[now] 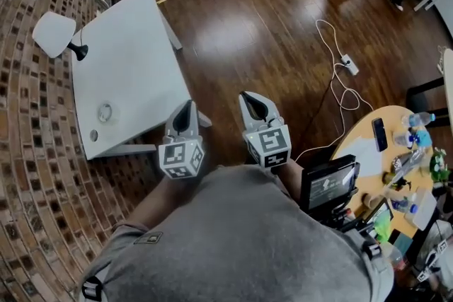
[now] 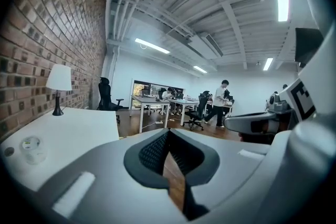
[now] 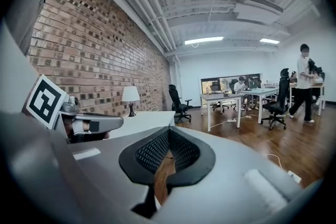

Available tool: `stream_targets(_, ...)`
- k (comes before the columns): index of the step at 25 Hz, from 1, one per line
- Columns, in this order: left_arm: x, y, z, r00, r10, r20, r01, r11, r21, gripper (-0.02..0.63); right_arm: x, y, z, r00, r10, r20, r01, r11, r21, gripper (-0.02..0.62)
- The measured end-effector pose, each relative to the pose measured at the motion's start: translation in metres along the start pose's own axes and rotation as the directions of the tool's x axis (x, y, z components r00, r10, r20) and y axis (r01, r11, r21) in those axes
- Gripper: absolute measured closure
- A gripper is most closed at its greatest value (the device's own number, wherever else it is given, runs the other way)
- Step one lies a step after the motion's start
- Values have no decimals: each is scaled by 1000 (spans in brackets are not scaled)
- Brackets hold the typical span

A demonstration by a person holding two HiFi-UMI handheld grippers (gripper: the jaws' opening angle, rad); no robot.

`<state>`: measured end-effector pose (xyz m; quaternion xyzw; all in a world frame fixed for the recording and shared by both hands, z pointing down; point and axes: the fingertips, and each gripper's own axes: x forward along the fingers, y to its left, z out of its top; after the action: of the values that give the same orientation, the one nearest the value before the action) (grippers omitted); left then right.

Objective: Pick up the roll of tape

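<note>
The roll of tape (image 1: 105, 112) is a small clear ring lying flat on the white table (image 1: 134, 60), near its close end. In the left gripper view the roll of tape (image 2: 31, 145) lies low at the left, well ahead of me. My left gripper (image 1: 187, 104) hovers just off the table's near right corner, shut and empty, its jaws meeting at the tip (image 2: 169, 132). Beside it, my right gripper (image 1: 248, 95) is over the wooden floor, also shut with nothing in it (image 3: 169, 131). Both point roughly level, side by side.
A white lamp (image 1: 55, 34) stands at the table's far left, and a small dark disc (image 1: 93, 135) lies near the tape. A cluttered round wooden table (image 1: 368, 131) is at the right. A cable and power strip (image 1: 348, 65) trail over the floor. Desks, chairs and people fill the far room.
</note>
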<state>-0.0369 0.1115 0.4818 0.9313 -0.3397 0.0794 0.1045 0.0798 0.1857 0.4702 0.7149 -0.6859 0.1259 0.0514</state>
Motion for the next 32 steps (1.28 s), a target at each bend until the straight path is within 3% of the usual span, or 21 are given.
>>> stream_targets(8,88,-54,28,1000,-11,14,11,1000,19,604,18,-93,18,1000,-3,4,3,1000,29,583)
stream_targets(15,127,-75,26,999,-28,-29,29,999,26,604,29,-137,7,999,-26,-32,29,996,85,583)
stream_targets(23,172,-42,31,999,33,-17,-33,999,-9,604,88,-151,16,998,37,-55,-34,998,58,583)
stream_targets(28,197,10,51,990,137,37,-135,990,-46,604,156,-136,43,984,159,-77,-160,987,-14,583)
stream_targets(32,198,68,69,966,252,63,-243,962,-122,604,215,-101,67,959,267,-93,-274,959,-75,583)
